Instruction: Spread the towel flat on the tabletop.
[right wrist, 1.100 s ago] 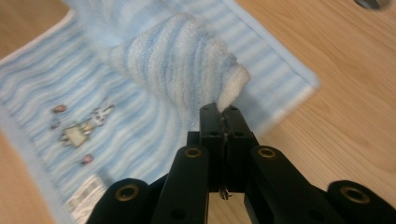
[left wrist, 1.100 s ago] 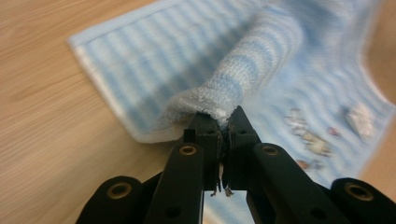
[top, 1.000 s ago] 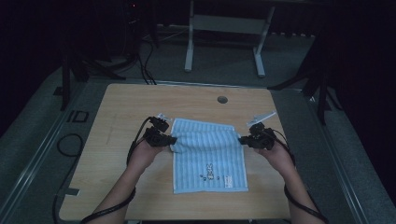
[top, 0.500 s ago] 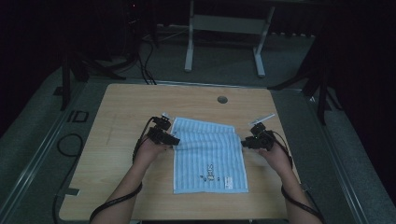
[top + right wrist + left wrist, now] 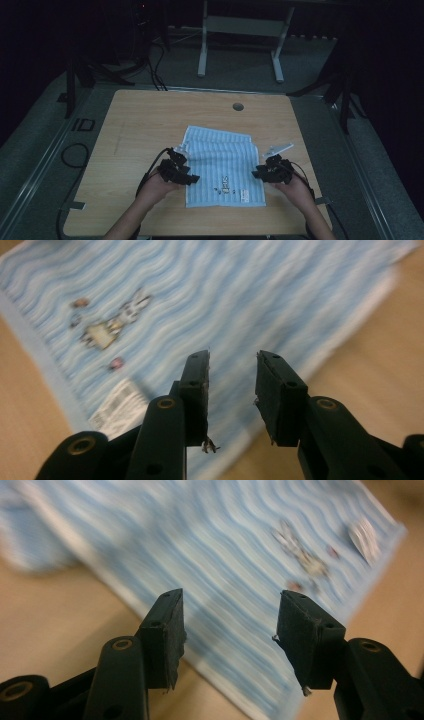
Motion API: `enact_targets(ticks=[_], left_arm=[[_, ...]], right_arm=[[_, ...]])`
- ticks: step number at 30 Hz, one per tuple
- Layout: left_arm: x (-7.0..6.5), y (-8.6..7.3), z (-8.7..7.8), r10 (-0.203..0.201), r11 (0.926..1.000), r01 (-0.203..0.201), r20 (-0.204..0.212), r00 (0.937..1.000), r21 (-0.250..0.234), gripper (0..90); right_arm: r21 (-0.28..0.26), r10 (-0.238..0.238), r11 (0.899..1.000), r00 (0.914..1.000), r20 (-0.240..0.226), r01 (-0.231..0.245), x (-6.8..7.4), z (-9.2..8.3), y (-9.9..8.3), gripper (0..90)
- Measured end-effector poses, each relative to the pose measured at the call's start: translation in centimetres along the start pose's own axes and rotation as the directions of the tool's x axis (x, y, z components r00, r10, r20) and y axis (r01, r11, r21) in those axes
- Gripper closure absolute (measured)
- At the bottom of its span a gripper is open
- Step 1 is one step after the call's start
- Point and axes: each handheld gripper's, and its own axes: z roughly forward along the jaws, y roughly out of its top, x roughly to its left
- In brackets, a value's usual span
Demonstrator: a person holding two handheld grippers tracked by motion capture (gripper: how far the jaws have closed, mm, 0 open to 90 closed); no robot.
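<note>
A light blue striped towel (image 5: 220, 162) with a small printed figure and a white label lies flat on the wooden table (image 5: 145, 120). My left gripper (image 5: 193, 178) sits at the towel's left edge, low over it. Its jaws have just been opening, and they stand apart with only the towel's edge (image 5: 225, 545) below them. My right gripper (image 5: 256, 174) is at the towel's right edge. Its jaws have also just been opening and stand apart above the striped cloth (image 5: 235, 290), pinching nothing. In both gripper views (image 5: 230, 625) (image 5: 232, 385) the gap between the pads is empty.
A round cable hole (image 5: 238, 106) sits near the table's far edge. Beyond the table stands a metal frame (image 5: 240, 30) on a dark floor. A black cable loop (image 5: 75, 155) lies left of the table. Bare wood surrounds the towel.
Both grippers have let go of the towel's far part and opened. They have come nearer to me along the towel's two sides and sunk lower. The towel now lies spread.
</note>
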Motion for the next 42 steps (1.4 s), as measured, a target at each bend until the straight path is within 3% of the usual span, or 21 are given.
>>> enact_targets(ticks=[2,4,7,10,14,20,30,36,39,42], left_arm=[[-0.3,-0.7,0.7,-0.002,0.9999,0.002,0.021,0.9998,0.016,45.3],[-0.4,-1.0,1.3,0.008,0.9996,-0.008,0.010,0.9999,0.028,45.4],[0.0,-1.0,2.6,0.001,0.9987,-0.001,-0.007,1.0000,0.052,45.4],[0.3,-0.6,3.0,-0.002,0.9990,0.003,-0.012,0.9999,0.045,46.9],[0.8,0.5,3.5,0.020,0.9987,-0.018,-0.049,0.9986,0.047,47.0],[1.8,2.8,4.7,0.021,0.9989,-0.018,-0.064,0.9977,0.044,46.8],[3.0,5.7,6.4,0.014,0.9995,-0.011,-0.095,0.9954,0.031,46.9],[2.5,6.5,6.5,0.029,0.9981,-0.024,-0.098,0.9948,0.057,43.8],[1.4,5.9,5.5,0.063,0.9977,-0.061,-0.050,0.9968,0.029,42.3],[0.0,4.6,4.8,0.087,0.9961,-0.086,-0.037,0.9955,0.019,38.4]], right_arm=[[0.017,-0.013,1.000,0.9999,-0.010,0.013,1.0,0.8,-0.6,66.6],[0.033,-0.032,0.999,0.9995,-0.001,0.032,1.5,1.4,-1.0,65.9],[0.063,-0.040,0.997,0.9992,0.009,0.039,1.6,2.7,-1.3,64.6],[0.051,-0.034,0.998,0.9992,0.019,0.033,1.2,3.1,-1.1,64.4],[0.050,-0.031,0.998,0.9991,0.029,0.030,0.0,3.4,-0.5,64.5],[0.065,-0.010,0.998,0.9983,0.058,0.006,-2.2,3.9,0.6,64.5],[0.078,0.061,0.995,0.9955,0.073,-0.067,-6.0,4.4,2.2,64.7],[0.101,0.092,0.990,0.9934,0.068,-0.099,-6.7,4.5,2.8,61.9],[0.082,0.059,0.995,0.9972,0.045,-0.063,-5.9,3.4,2.4,61.0],[0.065,0.014,0.998,0.9992,0.036,-0.016,-4.6,1.9,1.3,58.4]])
